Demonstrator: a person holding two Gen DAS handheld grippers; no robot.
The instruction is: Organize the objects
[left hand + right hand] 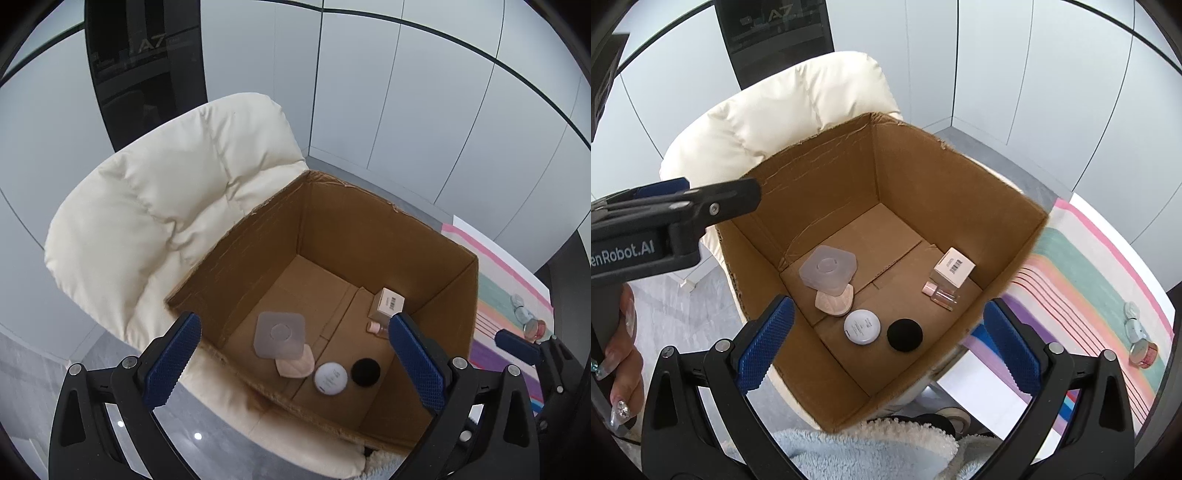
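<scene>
Big cream chair (159, 206) at upper left. Brown box (923, 177) mid frame. Inside, low down: clear square lid (828, 271), white round tin (862, 326), black puff (904, 335). Left claw (291, 363) and right claw (886, 347) wide open, holding nothing.

The cardboard box (960, 206) gapes open above, its far floor bare behind 6 items.
</scene>
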